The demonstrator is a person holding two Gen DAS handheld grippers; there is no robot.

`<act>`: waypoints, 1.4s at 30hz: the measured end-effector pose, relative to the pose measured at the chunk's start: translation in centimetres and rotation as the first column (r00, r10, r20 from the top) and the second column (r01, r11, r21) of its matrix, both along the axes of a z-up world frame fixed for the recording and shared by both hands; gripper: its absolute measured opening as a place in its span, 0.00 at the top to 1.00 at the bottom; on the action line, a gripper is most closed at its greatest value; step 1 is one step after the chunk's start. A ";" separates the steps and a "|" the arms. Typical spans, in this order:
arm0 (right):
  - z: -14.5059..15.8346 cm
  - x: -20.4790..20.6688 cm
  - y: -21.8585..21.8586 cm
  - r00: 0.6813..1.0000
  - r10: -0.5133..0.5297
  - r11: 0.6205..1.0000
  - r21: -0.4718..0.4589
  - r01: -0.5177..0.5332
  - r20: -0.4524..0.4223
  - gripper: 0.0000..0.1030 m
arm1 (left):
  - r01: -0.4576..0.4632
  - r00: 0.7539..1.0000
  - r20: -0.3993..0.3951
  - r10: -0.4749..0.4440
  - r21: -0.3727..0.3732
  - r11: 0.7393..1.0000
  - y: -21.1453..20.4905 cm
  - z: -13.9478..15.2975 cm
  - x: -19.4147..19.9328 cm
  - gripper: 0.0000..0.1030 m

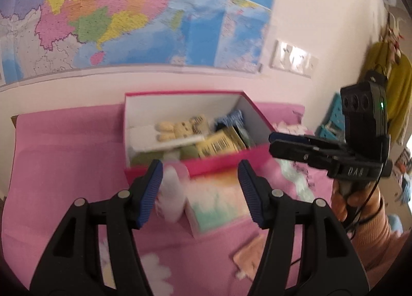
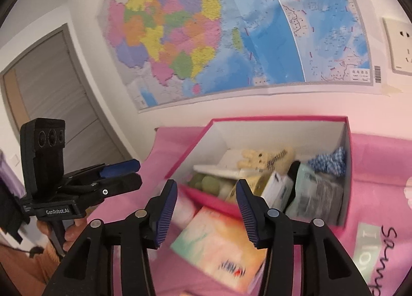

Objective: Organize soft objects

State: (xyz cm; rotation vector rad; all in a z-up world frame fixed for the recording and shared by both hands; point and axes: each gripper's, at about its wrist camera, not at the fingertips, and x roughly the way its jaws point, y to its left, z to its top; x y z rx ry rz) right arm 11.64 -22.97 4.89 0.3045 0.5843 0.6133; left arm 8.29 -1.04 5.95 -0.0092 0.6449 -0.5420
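Toys and packets fill your pink box [image 2: 347,167] at the bed's [image 1: 64,157] back edge. Your left tongs [image 1: 200,193] and right tongs [image 2: 207,212] both gape empty over a pastel pack [image 2: 221,244] just before it.

A colourful wall map [image 2: 231,33] hangs above; a white socket [image 2: 399,46] beside it; a grey door [image 2: 51,95] left.

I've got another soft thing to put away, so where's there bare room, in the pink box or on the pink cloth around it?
Free: the pink cloth left of the pink box, and the box's back-left floor behind the cream plush. Crowded: the box's right half with packets, and the cloth in front, where the pastel pack lies.
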 end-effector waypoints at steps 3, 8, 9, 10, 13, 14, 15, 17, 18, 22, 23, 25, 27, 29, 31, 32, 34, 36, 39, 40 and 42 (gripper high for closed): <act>-0.8 -1.8 -0.4 1.000 0.017 1.000 0.008 -0.017 -0.020 0.50 | 0.030 0.998 -0.055 -0.030 -0.002 1.000 -0.4 -1.7 -1.5 0.39; -4.0 -4.5 -0.5 0.993 0.045 0.999 -0.002 -0.046 -0.108 0.50 | 0.070 0.981 -0.180 -0.071 -0.013 0.997 -1.0 -5.4 -2.9 0.39; -4.6 -4.8 -0.6 0.991 0.050 0.999 -0.002 -0.051 -0.127 0.50 | 0.073 0.977 -0.199 -0.073 -0.007 0.997 -1.1 -6.0 -3.2 0.39; -5.3 -5.3 -0.6 0.987 0.054 0.998 -0.005 -0.056 -0.150 0.50 | 0.077 0.972 -0.222 -0.077 -0.009 0.997 -1.2 -6.6 -3.5 0.39; -7.0 -6.3 -0.7 0.979 0.052 0.999 -0.005 -0.054 -0.198 0.50 | 0.102 0.954 -0.282 -0.104 -0.023 0.995 -1.7 -8.1 -4.2 0.39; -7.7 -6.6 -0.8 0.975 0.049 0.999 -0.003 -0.051 -0.216 0.50 | 0.104 0.950 -0.294 -0.105 -0.020 0.994 -1.9 -8.6 -4.4 0.39; -8.1 -6.8 -0.8 0.972 0.049 0.999 -0.003 -0.051 -0.228 0.50 | 0.110 0.943 -0.313 -0.110 -0.019 0.994 -2.1 -9.1 -4.7 0.39; -9.2 -7.3 -0.7 0.964 0.051 0.999 0.003 -0.052 -0.260 0.50 | 0.120 0.930 -0.349 -0.119 -0.018 0.993 -2.5 -10.0 -5.2 0.39; -9.7 -7.5 -0.6 0.960 0.054 0.999 0.009 -0.054 -0.276 0.50 | 0.123 0.926 -0.360 -0.118 -0.011 0.992 -2.7 -10.5 -5.5 0.39; -10.7 -8.0 0.1 0.951 0.071 0.997 0.006 -0.072 -0.302 0.50 | 0.133 0.907 -0.403 -0.121 0.003 0.991 -3.2 -11.9 -6.5 0.39; -10.9 -8.2 0.2 0.950 0.073 0.997 0.002 -0.076 -0.303 0.50 | 0.134 0.905 -0.409 -0.121 0.003 0.991 -3.4 -12.0 -6.5 0.39; -11.0 -8.8 0.5 0.950 0.078 0.996 -0.007 -0.084 -0.302 0.50 | 0.137 0.898 -0.422 -0.124 0.000 0.991 -3.6 -12.4 -6.8 0.39; -11.1 -8.8 0.7 0.949 0.082 0.996 -0.007 -0.088 -0.304 0.50 | 0.139 0.900 -0.418 -0.124 0.006 0.990 -3.9 -12.3 -6.9 0.39; -11.1 -8.9 1.0 0.950 0.081 0.996 -0.011 -0.088 -0.302 0.52 | 0.139 0.896 -0.426 -0.128 -0.004 0.990 -4.1 -12.4 -6.8 0.39; -11.3 -8.9 1.2 0.949 0.083 0.996 -0.014 -0.091 -0.304 0.58 | 0.139 0.898 -0.423 -0.125 0.003 0.990 -4.4 -12.3 -6.9 0.39; -11.4 -8.8 1.3 0.948 0.081 0.996 -0.014 -0.090 -0.307 0.59 | 0.140 0.897 -0.424 -0.127 0.001 0.990 -4.4 -12.3 -6.8 0.39; -11.6 -8.6 1.4 0.947 0.079 0.996 -0.019 -0.089 -0.311 0.61 | 0.139 0.895 -0.427 -0.126 0.001 0.990 -4.5 -12.4 -6.8 0.39; -11.8 -8.5 1.3 0.944 0.074 0.996 -0.017 -0.083 -0.321 0.65 | 0.131 0.896 -0.429 -0.117 0.004 0.991 -4.5 -12.3 -6.8 0.42; -12.1 -8.5 1.2 0.943 0.065 0.997 -0.014 -0.074 -0.327 0.71 | 0.122 0.891 -0.440 -0.113 -0.008 0.992 -4.4 -12.4 -6.7 0.51; -12.2 -8.5 1.2 0.942 0.065 0.997 -0.011 -0.073 -0.328 0.71 | 0.121 0.889 -0.443 -0.115 -0.014 0.993 -4.4 -12.4 -6.6 0.54; -12.2 -8.6 1.0 0.942 0.064 0.998 -0.006 -0.069 -0.329 0.71 | 0.120 0.884 -0.454 -0.116 -0.021 0.993 -4.3 -12.5 -6.7 0.59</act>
